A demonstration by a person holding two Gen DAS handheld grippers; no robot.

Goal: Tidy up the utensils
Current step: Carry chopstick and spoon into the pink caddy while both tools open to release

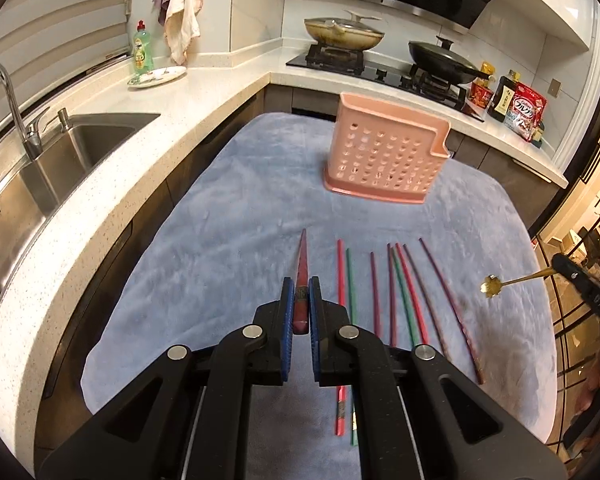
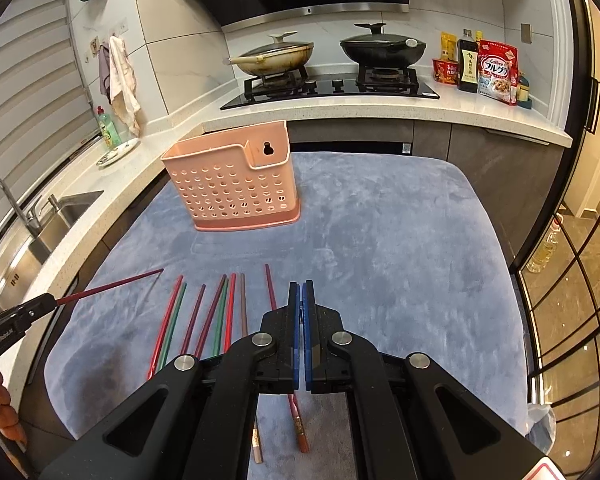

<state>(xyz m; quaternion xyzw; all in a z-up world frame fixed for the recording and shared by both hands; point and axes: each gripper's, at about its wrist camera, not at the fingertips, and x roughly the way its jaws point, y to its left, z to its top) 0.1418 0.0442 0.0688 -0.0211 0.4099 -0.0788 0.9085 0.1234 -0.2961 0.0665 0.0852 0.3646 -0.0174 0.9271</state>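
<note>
Blue cloth [image 1: 228,216] being used as work surface; pink holder [image 1: 384,156] standing near far edge. Loose chopsticks [image 1: 392,292] lying along near edge. Dark red chopstick [image 1: 301,280] being clamped by left gripper [image 1: 300,300]; gold spoon [image 1: 500,283] being pinched by right gripper [image 2: 301,300], jaws nearly shut. Risk: thin spoon handle being twisted loose; chopstick tip being caught on holder rim.

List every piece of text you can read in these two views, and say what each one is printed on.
"Calbee": red cereal bag on the counter, with "フルグラ" beneath it.
"GenRobot.AI": side of the left gripper, read only faintly.
Dark sauce bottle: label characters too small to read.
Green dish soap bottle: label blurred.
Red cup beside the bottle: print unreadable.
Chopstick end bands: markings too small.
</note>
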